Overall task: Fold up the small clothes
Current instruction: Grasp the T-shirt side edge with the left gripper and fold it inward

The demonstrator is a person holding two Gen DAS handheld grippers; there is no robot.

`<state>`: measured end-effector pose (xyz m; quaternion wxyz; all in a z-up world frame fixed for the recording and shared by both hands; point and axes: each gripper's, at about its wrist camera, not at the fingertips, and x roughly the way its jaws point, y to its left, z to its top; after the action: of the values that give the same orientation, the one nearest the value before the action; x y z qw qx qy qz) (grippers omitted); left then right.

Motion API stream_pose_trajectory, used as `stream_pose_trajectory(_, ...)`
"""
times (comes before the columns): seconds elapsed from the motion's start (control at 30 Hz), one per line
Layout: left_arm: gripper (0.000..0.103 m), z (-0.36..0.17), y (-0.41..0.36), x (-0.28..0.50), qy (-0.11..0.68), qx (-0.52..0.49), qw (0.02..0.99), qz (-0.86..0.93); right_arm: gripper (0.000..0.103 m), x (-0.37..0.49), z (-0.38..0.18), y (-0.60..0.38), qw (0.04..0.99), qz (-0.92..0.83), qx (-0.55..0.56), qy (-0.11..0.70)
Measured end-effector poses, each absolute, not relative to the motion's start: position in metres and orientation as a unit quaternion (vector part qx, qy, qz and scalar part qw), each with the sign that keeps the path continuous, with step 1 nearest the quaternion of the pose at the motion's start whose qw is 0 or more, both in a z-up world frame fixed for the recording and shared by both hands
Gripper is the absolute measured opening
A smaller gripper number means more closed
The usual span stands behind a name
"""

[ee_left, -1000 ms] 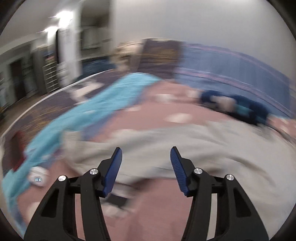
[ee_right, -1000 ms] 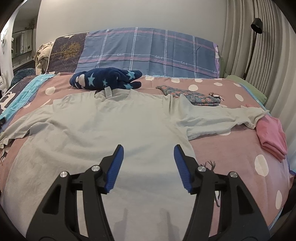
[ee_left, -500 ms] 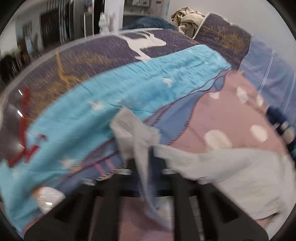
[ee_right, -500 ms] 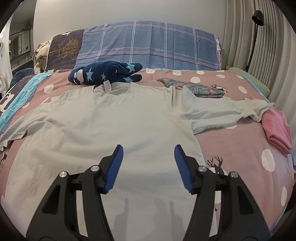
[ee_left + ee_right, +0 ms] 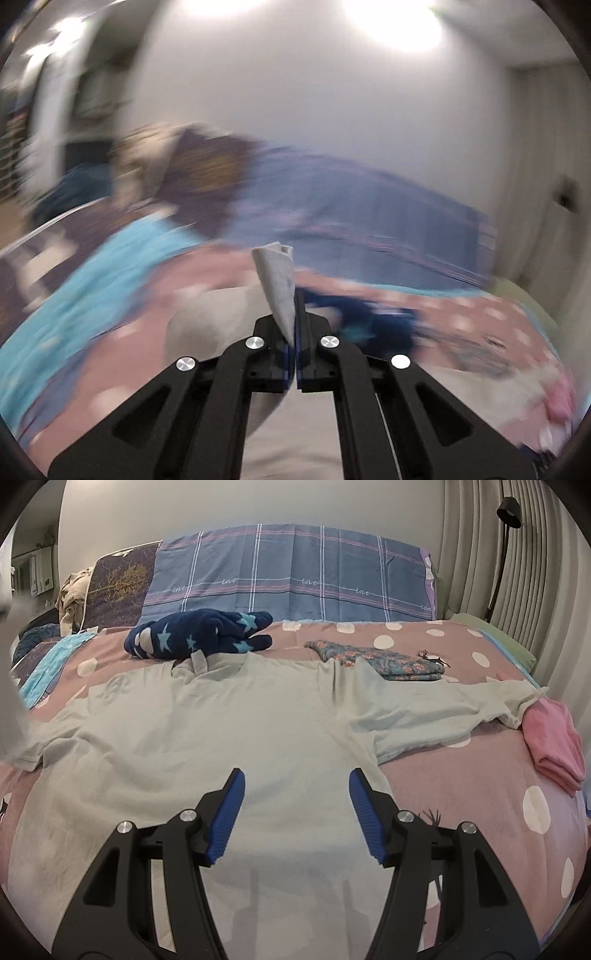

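Note:
A pale grey T-shirt (image 5: 221, 720) lies spread face-up on the pink dotted bedspread (image 5: 461, 775), collar toward the headboard. My left gripper (image 5: 295, 295) is shut on the tip of the shirt's left sleeve (image 5: 279, 284), which sticks up between the pads, lifted off the bed; the left wrist view is heavily blurred. In the right wrist view that raised sleeve shows as a pale blur at the left edge (image 5: 11, 709). My right gripper (image 5: 295, 786) hangs open above the shirt's lower middle, nothing between its fingers.
A navy star-patterned garment (image 5: 195, 635) lies by the collar. Folded floral cloth (image 5: 388, 661) and a folded pink garment (image 5: 554, 738) sit to the right, the pink one touching the right sleeve end. A blue plaid cover (image 5: 295, 572) drapes the headboard; a turquoise blanket (image 5: 92, 280) lies left.
My left gripper closed on the left sleeve tip and lifted it up off the bed, swinging toward the headboard. The right gripper stayed open, drifting slightly over the shirt.

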<state>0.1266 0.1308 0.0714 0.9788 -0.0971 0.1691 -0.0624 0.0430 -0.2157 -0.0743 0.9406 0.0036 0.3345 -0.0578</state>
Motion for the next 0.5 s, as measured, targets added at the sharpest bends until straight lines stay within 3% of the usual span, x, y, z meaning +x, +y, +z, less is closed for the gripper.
stream_pose_trajectory(0.1, 0.008, 0.062, 0.05, 0.135, 0.185, -0.066, 0.967, -0.164, 0.06, 0.044, -0.077, -0.229, 0.938, -0.072, 0.014, 0.339)
stream_pose_trajectory(0.17, 0.044, 0.037, -0.005, 0.139, 0.215, -0.041, 0.951, -0.217, 0.06, 0.043, -0.082, -0.242, 0.933, -0.083, 0.025, 0.349)
stream_pose_trajectory(0.33, 0.051, -0.029, -0.056, 0.121, 0.277, 0.029, 0.931, -0.235, 0.061, 0.04, -0.088, -0.269, 0.922, -0.077, 0.054, 0.376)
stream_pose_trajectory(0.5, 0.063, -0.055, 0.014, 0.095, 0.292, 0.026, 0.941, -0.167, 0.061, 0.056, -0.091, -0.282, 0.908, -0.009, 0.101, 0.406)
